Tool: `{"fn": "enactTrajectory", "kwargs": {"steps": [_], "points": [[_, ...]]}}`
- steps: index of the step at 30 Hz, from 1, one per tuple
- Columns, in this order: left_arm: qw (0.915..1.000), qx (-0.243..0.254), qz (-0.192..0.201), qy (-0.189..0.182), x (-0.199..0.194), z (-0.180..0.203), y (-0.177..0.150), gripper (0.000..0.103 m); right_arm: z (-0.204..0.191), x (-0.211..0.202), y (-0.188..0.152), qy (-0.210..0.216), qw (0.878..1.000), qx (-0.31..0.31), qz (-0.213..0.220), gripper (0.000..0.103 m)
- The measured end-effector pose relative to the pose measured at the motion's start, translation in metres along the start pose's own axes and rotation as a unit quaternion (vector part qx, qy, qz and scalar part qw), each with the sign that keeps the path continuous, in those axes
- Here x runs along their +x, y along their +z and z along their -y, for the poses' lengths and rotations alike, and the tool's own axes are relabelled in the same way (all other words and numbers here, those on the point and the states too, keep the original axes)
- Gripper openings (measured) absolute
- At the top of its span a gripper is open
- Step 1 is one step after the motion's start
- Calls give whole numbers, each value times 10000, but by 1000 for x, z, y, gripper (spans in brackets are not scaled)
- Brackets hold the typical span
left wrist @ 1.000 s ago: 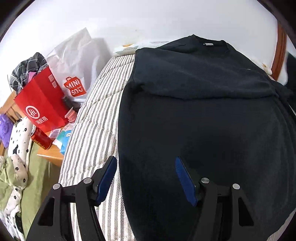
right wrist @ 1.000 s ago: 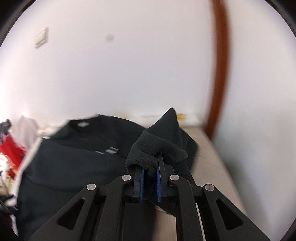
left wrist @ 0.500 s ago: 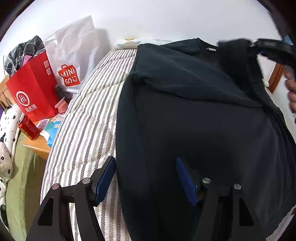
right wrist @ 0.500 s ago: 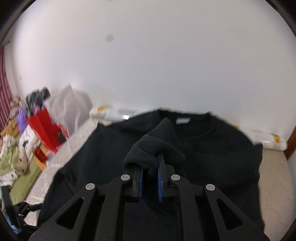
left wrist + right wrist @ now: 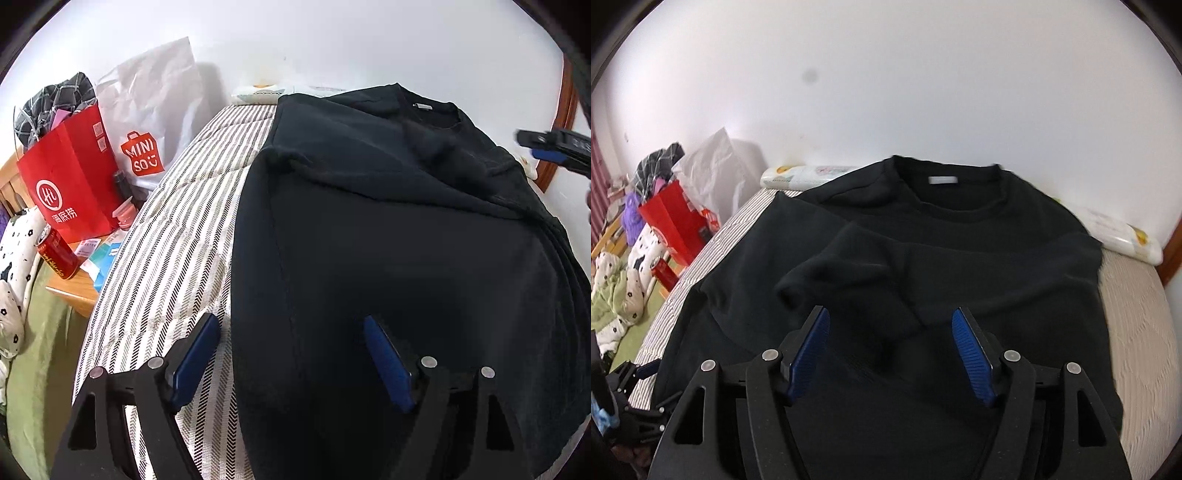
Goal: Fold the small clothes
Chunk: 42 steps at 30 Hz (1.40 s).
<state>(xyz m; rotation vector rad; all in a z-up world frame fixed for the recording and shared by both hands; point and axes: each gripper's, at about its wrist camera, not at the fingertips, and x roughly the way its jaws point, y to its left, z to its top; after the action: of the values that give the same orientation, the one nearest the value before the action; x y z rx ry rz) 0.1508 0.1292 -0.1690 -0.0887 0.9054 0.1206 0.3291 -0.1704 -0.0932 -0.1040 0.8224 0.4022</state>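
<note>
The right gripper [image 5: 891,325] has just been opening — nothing pinched, its sleeve [image 5: 849,280] dropped across the black sweatshirt [image 5: 960,266]. The left gripper [image 5: 291,332], jaws apart, straddles the hem edge beside bare striped mattress [image 5: 177,229].

A bedroom in a home. Ahead of the grippers lies a bed with a striped mattress [image 5: 173,236] against a plain white wall [image 5: 886,92]. To their left a wooden bedside table [image 5: 74,295] holds a red paper shopping bag [image 5: 70,177], a white shop bag [image 5: 155,110] and a red drink can [image 5: 57,253], with rumpled patterned bedding [image 5: 620,280] beyond.
</note>
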Motion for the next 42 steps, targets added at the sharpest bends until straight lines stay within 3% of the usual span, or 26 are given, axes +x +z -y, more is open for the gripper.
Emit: {"fn": "enactTrajectory", "kwargs": {"steps": [8,15,26,42], "points": [[10000,-8,-19,9,1,0,0,84,37,-25,-29,-494,9981,350,-67,69],[10000,2,-24,9,2,-1,0,86,56,-19,-52,-848,9942,563,-334,69],[10000,1,-25,8,1,0,0,87,70,-10,-70,-866,9901,954,-563,69],[10000,0,-26,10,2,0,0,87,62,-2,-80,-782,9915,778,-687,66]]}}
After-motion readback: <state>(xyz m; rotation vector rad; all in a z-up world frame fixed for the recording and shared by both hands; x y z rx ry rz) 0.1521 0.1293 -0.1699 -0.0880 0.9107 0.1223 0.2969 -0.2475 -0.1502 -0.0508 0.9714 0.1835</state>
